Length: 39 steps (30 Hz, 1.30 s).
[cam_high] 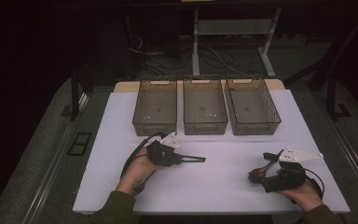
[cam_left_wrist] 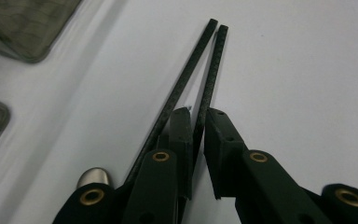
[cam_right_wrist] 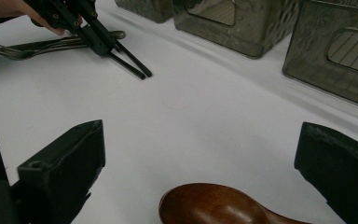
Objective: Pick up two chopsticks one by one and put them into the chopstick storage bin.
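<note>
The room is dark. A white table [cam_high: 121,140] fills the centre of the frame. Behind it, at top centre, a grey floor [cam_high: 242,60] carries cables [cam_high: 158,56] and a white desk frame [cam_high: 233,28].

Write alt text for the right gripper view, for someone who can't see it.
The right gripper has its two black jaws spread wide over a white table, with a brown wooden spoon lying between them, untouched. Farther off, the left gripper clamps a pair of black chopsticks near a metal fork, and three smoky translucent bins line the far edge.
</note>
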### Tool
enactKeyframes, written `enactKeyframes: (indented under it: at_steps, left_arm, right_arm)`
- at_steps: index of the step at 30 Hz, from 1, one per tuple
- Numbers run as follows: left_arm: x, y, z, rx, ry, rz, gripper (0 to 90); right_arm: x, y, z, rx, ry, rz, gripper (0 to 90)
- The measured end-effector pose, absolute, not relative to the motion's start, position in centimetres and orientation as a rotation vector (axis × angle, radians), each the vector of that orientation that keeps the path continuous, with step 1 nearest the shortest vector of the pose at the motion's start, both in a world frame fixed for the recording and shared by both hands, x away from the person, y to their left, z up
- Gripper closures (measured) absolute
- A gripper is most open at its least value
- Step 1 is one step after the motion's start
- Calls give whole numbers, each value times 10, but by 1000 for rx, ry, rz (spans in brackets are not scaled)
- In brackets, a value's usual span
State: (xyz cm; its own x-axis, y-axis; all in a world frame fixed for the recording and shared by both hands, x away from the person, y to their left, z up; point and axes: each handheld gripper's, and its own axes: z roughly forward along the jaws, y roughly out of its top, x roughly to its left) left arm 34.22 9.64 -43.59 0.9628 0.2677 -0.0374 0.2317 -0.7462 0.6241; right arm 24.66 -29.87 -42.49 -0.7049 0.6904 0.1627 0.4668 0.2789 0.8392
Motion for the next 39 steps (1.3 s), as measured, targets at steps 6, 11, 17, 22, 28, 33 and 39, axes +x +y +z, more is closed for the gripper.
enactKeyframes:
  at_steps: [6,11,17,22,28,33,39]
  left_arm:
    - [341,96,-438,2453,334,53,792]
    - [340,96,-438,2453,324,54,808]
    - [339,95,-438,2456,303,42,826]
    - [338,97,-437,2463,306,58,778]
    - [333,109,-432,2457,325,76,738]
    - [327,122,-428,2479,326,89,735]
    - [328,130,-431,2487,347,83,762]
  right_arm:
    - [246,-299,-425,1075,2315,1394,22]
    - [246,-299,-425,1075,2315,1394,22]
    - [246,-299,-425,1073,2314,1397,22]
    - [247,-299,-425,1075,2314,1400,22]
    - [247,-299,-425,1078,2315,1406,22]
    - [247,-300,-425,1075,2316,1404,22]
    - [246,-300,-425,1077,2314,1403,22]
